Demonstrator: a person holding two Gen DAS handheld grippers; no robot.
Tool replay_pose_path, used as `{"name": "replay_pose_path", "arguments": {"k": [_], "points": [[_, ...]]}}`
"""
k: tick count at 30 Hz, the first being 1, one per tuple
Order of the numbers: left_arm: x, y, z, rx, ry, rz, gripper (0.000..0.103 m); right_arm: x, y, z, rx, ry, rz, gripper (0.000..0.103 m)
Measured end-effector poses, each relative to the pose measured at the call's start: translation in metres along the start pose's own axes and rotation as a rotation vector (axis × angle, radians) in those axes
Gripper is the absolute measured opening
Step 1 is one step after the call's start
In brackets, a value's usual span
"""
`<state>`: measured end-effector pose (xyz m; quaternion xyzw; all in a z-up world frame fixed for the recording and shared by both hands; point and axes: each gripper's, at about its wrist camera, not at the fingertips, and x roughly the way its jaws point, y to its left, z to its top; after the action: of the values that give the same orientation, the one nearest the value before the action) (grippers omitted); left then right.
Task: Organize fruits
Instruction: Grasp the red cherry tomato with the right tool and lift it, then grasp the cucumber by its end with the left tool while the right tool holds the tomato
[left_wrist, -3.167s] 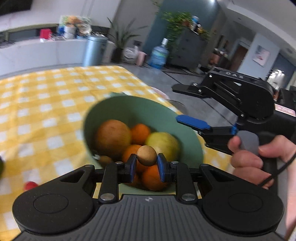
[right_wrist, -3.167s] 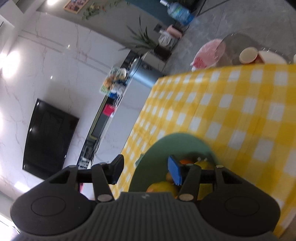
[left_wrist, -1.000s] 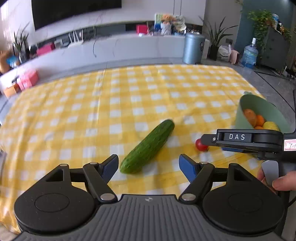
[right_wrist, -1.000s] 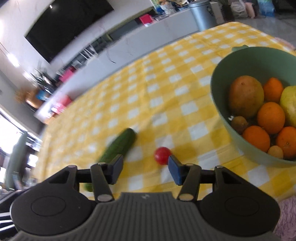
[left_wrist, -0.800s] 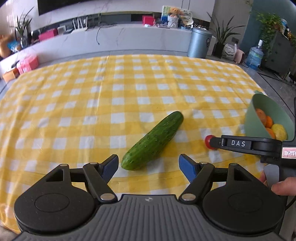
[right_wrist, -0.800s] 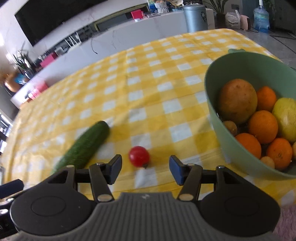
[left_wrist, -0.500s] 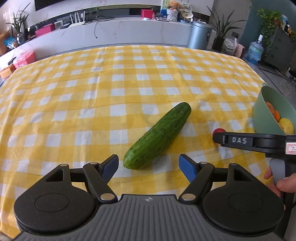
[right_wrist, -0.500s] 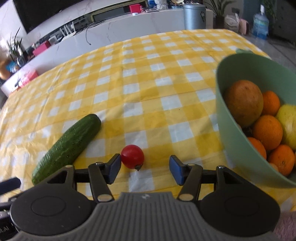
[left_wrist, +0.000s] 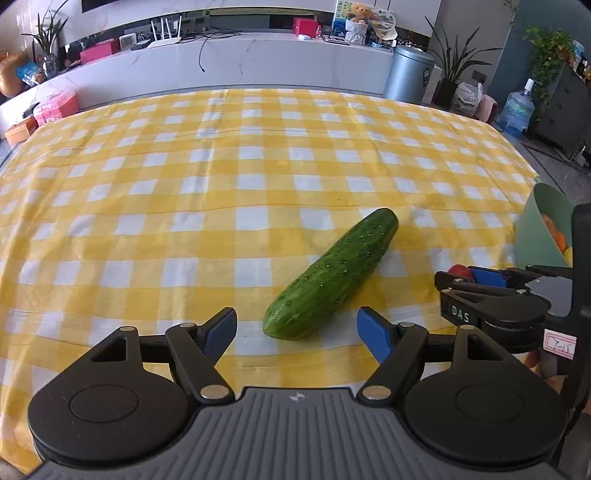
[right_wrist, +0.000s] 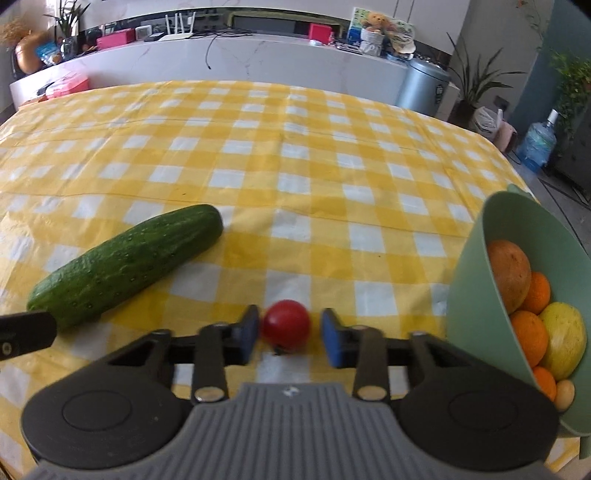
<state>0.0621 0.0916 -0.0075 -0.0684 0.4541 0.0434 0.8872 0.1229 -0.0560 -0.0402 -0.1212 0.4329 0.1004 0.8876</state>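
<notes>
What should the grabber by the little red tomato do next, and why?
Probably squeeze shut. The right gripper has the tomato sitting between its open fingers: one pad looks to be touching it, the other has a small gap. Once it grips, it could lift the tomato toward the green bowl with the other fruit.

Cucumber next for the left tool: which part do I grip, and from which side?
Take the cucumber across its thick middle, coming down from above with the left tool turned so its open jaws span the width. It lies flat and slanted on the tablecloth, near end toward the tool, so a straight-on close would likely catch only the rounded tip.
</notes>
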Motion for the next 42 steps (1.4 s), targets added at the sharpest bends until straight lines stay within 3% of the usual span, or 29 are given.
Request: {"name": "replay_pose_path", "arguments": {"k": [6, 9, 13, 16, 18, 20, 23, 26, 29, 36, 38, 39, 40, 42], "points": [[0.001, 0.002, 0.000, -0.006, -0.014, 0.003, 0.087, -0.002, 0.000, -0.001, 0.001, 0.004, 0.001, 0.024], [-0.006, 0.001, 0.002, 0.007, -0.114, 0.000, 0.086, -0.005, -0.002, -0.003, 0.014, 0.003, 0.009, 0.024], [-0.014, -0.005, 0.009, 0.175, -0.222, -0.037, 0.086, -0.008, -0.004, -0.002, 0.042, -0.006, 0.028, 0.024], [-0.008, -0.010, 0.016, 0.334, -0.191, -0.123, 0.086, -0.009, -0.006, -0.003, 0.063, -0.004, 0.024, 0.024], [-0.001, -0.015, 0.017, 0.418, -0.165, -0.135, 0.086, -0.010, -0.008, -0.003, 0.080, -0.004, 0.028, 0.024], [0.007, -0.020, 0.019, 0.457, -0.149, -0.121, 0.086, -0.010, -0.010, -0.002, 0.092, -0.001, 0.037, 0.024], [0.020, -0.025, 0.017, 0.497, -0.096, -0.160, 0.086, -0.009, -0.007, -0.003, 0.085, 0.007, 0.050, 0.024], [0.034, -0.030, 0.016, 0.535, -0.071, -0.088, 0.086, -0.009, -0.006, -0.004, 0.080, 0.006, 0.053, 0.024], [0.052, -0.035, 0.016, 0.562, -0.026, -0.070, 0.086, -0.009, -0.006, -0.004, 0.081, 0.006, 0.058, 0.024], [0.062, -0.033, 0.022, 0.506, -0.009, -0.068, 0.086, -0.007, -0.008, -0.005, 0.098, 0.017, 0.063, 0.023], [0.064, -0.030, 0.026, 0.456, -0.006, -0.087, 0.076, -0.007, -0.009, -0.006, 0.108, 0.023, 0.056, 0.023], [0.065, -0.027, 0.028, 0.417, 0.010, -0.119, 0.059, -0.006, -0.010, -0.006, 0.112, 0.024, 0.056, 0.023], [0.066, -0.023, 0.031, 0.373, 0.030, -0.164, 0.054, -0.007, -0.011, -0.006, 0.116, 0.023, 0.057, 0.023], [0.065, -0.023, 0.033, 0.344, 0.042, -0.162, 0.054, -0.006, -0.011, -0.006, 0.116, 0.024, 0.055, 0.023]]}}
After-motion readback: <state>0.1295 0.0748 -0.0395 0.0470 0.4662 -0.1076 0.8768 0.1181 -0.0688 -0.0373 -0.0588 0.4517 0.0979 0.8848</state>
